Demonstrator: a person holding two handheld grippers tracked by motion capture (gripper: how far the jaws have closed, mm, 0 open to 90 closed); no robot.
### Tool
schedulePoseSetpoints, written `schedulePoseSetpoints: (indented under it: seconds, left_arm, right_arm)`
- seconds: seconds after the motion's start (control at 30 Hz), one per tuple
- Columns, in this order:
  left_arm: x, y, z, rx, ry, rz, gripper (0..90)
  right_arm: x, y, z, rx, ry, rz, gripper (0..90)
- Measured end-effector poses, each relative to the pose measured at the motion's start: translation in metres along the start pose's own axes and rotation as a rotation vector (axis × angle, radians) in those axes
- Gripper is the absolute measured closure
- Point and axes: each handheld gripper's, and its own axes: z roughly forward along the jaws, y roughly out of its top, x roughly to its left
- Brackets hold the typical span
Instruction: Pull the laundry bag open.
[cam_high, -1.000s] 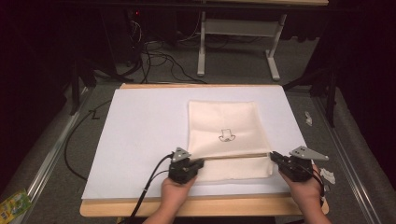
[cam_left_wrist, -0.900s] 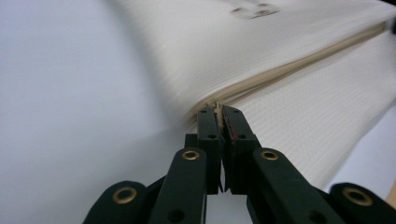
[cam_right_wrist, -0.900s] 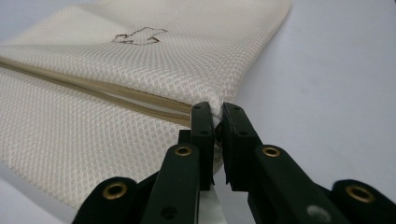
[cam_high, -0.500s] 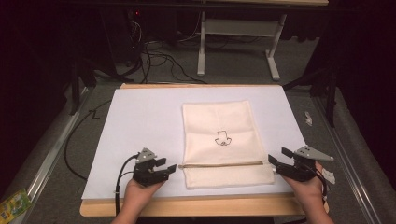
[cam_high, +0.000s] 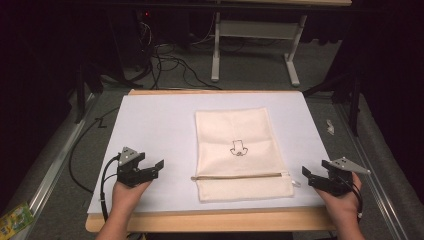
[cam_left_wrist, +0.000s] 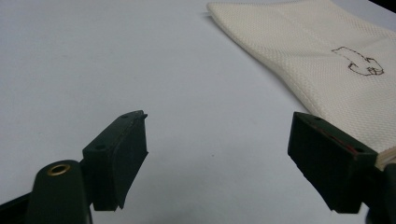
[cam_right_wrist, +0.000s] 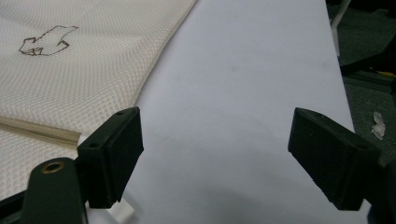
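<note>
Grippers flank a cream mesh zip pouch (cam_high: 239, 152) lying flat mid-table on the white sheet (cam_high: 150, 125): we hold our left gripper (cam_high: 150, 170) and right gripper (cam_high: 312, 179) wide open, empty, clear of it, seemingly finished laying it flat.

we saw a dim room, its far side lost in darkness. a wooden table (cam_high: 210, 220) carried a white sheet (cam_high: 155, 130) across its top. beyond it lay grey carpet (cam_high: 260, 75) with black cables (cam_high: 170, 60) tangled on it, and the white legs of a desk frame (cam_high: 292, 65) stood there. metal rails (cam_high: 45, 175) ran along both sides.
</note>
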Motion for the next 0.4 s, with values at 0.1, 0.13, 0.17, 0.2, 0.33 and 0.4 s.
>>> schedulePoseSetpoints:
  seconds: [0.1,0.13,0.17,0.2,0.33,0.4]
  left_arm:
    - [-0.0022,0.0022,0.0023,-0.008,-0.011,-0.009,19.2]
    - [-0.0071,0.004,0.0046,-0.009,-0.011,0.018,18.8]
    - [-0.0084,0.0037,0.0052,-0.008,-0.008,0.032,18.1]
    - [-0.0084,0.0037,0.0052,-0.008,-0.008,0.032,17.7]
    - [-0.0078,0.0015,0.0042,0.006,0.006,0.06,15.1]
    - [-0.0065,0.0017,0.0025,0.001,0.003,0.053,14.2]
  right_arm:
    - [-0.0001,-0.0039,-0.0023,-0.003,-0.002,-0.008,17.5]
    - [-0.0001,-0.0054,-0.0027,-0.001,-0.002,-0.011,17.3]
    - [-0.0001,-0.0057,-0.0031,-0.003,0.0,-0.011,17.2]
    - [0.0,-0.0052,-0.0034,-0.005,0.0,-0.012,16.9]
    - [0.0046,0.0001,-0.0051,-0.032,-0.005,-0.022,15.4]
    - [0.0067,0.0011,-0.0047,-0.037,-0.008,-0.035,15.0]
